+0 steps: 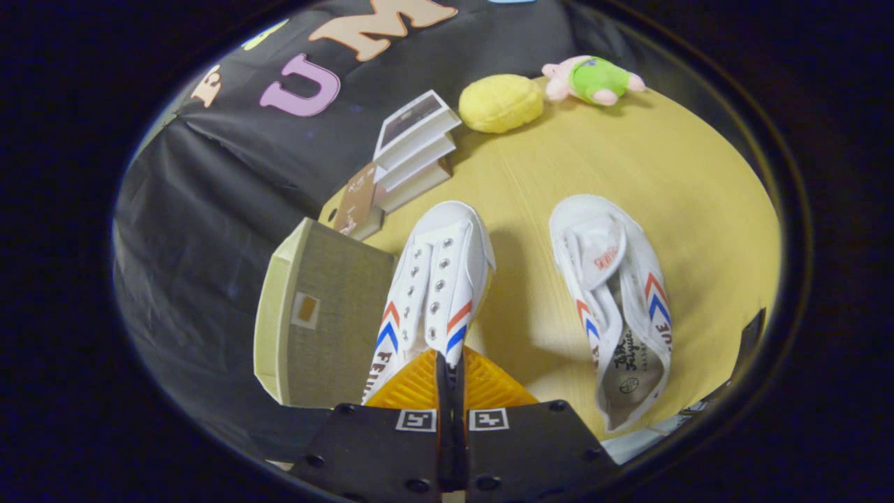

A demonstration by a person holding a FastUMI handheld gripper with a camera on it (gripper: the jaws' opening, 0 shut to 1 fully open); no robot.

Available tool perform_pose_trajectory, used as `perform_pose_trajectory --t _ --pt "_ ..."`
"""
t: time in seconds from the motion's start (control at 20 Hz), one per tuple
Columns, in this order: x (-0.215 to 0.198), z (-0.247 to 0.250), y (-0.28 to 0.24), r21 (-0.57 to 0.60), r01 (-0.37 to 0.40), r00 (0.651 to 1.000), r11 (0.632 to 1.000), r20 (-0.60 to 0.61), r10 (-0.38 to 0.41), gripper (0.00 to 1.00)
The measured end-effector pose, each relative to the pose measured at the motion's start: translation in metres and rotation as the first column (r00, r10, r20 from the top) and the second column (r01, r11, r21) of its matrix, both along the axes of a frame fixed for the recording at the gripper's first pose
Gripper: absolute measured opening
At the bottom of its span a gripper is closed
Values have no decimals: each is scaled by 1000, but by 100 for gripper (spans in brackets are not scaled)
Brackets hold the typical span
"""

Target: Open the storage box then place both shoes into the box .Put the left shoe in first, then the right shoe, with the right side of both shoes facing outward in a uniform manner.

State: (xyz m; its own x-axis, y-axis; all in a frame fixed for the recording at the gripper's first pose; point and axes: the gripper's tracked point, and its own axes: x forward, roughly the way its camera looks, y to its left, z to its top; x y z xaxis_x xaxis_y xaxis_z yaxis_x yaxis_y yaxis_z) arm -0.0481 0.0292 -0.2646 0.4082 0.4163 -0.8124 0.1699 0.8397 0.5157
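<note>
Shoe held in my hand-held gripper (450, 363)
I had the fingers closed on one white shoe (436, 279), lifted beside the box (318, 321); the other shoe (618, 307) lay on the counter (559, 161)

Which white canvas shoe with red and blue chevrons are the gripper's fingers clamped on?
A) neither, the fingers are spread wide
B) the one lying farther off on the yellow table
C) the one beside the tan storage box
C: the gripper is closed on the heel of the white canvas shoe next to the tan storage box, while the other shoe lies apart on the yellow table.
</note>
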Motion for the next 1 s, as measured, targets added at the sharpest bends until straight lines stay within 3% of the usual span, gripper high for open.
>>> perform_pose_trajectory --t 0.55,1.0 --pt "45 103 81 63 -66 988 996 141 56 3" --pt "42 111 176 75 -174 976 982 143 162 3"
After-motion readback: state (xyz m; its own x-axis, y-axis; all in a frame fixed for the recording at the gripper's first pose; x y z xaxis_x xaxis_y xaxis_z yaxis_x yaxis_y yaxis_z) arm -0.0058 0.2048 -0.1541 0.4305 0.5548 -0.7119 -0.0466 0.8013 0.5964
